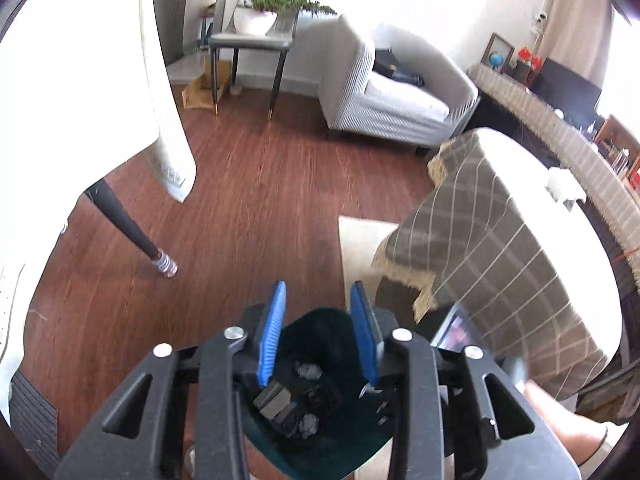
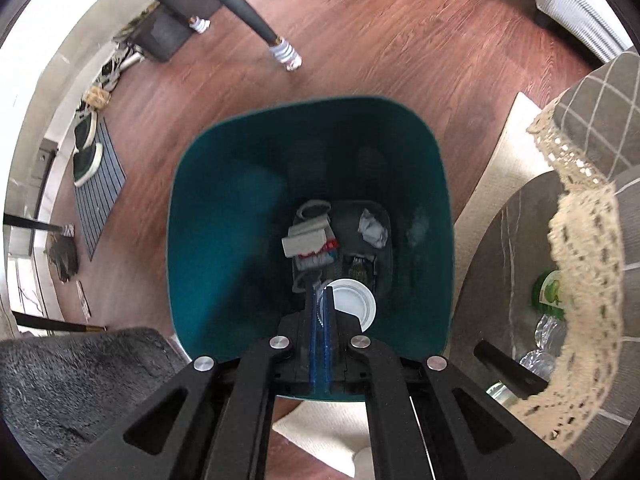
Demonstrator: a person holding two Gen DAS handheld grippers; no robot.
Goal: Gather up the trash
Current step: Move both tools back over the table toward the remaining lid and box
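Note:
A teal trash bin stands on the wood floor and holds several pieces of trash: a grey box, a crumpled paper and wrappers. My right gripper is shut on a white paper cup and holds it over the bin's mouth. My left gripper is open and empty above the same bin, with the trash showing between its blue fingers.
A low round table with a checked cloth stands to the right; green and clear bottles lie on its lower shelf. A black table leg and a white armchair stand beyond. A grey fur cushion is at lower left.

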